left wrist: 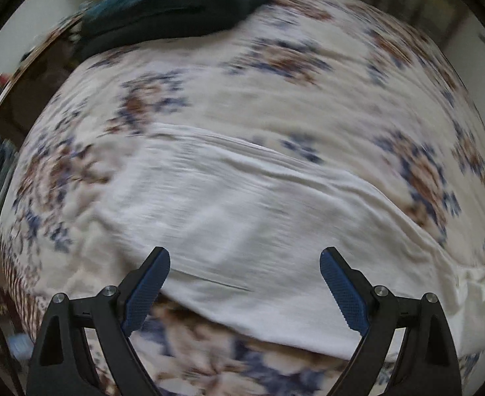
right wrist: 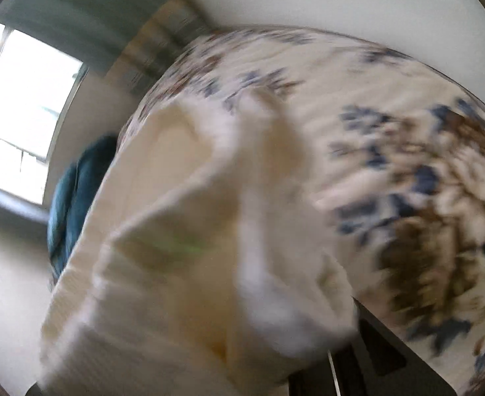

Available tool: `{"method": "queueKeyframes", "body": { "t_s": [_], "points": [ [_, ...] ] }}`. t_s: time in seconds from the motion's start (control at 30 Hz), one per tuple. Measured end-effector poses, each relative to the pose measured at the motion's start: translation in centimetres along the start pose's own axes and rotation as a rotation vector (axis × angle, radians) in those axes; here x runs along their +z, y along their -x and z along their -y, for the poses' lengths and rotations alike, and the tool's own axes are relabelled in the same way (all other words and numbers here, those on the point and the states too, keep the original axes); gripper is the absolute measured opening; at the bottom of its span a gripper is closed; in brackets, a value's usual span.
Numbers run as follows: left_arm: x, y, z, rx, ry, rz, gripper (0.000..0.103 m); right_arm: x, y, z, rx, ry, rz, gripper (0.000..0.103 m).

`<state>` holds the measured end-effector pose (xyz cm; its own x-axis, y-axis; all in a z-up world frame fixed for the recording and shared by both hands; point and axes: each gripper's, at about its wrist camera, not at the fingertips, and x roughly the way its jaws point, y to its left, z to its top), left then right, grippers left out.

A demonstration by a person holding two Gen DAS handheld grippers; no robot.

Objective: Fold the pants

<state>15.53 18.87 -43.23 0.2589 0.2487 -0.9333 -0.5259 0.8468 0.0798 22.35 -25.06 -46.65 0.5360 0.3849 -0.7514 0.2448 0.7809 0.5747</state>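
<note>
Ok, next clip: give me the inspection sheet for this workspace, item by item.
Surface: bed with floral bedspread, rumpled.
Job's things: white pants lying across the bedspread; one end is bunched up close against the right camera.
Clutter: dark teal fabric at the far edge of the bed.
Grippers: left hand-held gripper open above the pants; right hand-held gripper's fingers hidden by cloth, state unclear.
Cables: nothing seen.
Surroundings: bright window, pale wall; heavy motion blur.
</note>
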Motion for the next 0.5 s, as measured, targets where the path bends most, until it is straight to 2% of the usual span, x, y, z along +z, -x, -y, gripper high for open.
{"method": "queueKeyframes", "body": {
  "t_s": [0.13,0.2,0.27,0.3,0.4,0.5],
  "points": [
    [0.5,0.0,-6.6,0.036,0.09,0.009,0.093,-4.7,-6.5,-9.7,0.009,0.13,-0.096,0.01],
    [0.5,-0.5,-9.5,0.064,0.123,0.012,0.093,-8.9,-10.4,-14.6,-0.007,0.238,-0.142,0.01],
    [0.3,-1.2,-12.2,0.093,0.154,0.008,0.093,-12.7,-13.7,-17.3,-0.042,0.334,-0.175,0.01],
    [0.1,-1.5,-13.4,0.106,0.169,0.005,0.093,-15.9,-15.9,-18.6,-0.07,0.392,-0.205,0.01],
    [-0.5,-2.9,-16.2,0.134,0.197,-0.019,0.093,-21.8,-20.3,-19.2,-0.152,0.486,-0.285,0.01],
    [-0.9,-3.8,-17.3,0.126,0.201,-0.036,0.093,-24.1,-22.4,-18.9,-0.2,0.556,-0.311,0.015]
  ]
}}
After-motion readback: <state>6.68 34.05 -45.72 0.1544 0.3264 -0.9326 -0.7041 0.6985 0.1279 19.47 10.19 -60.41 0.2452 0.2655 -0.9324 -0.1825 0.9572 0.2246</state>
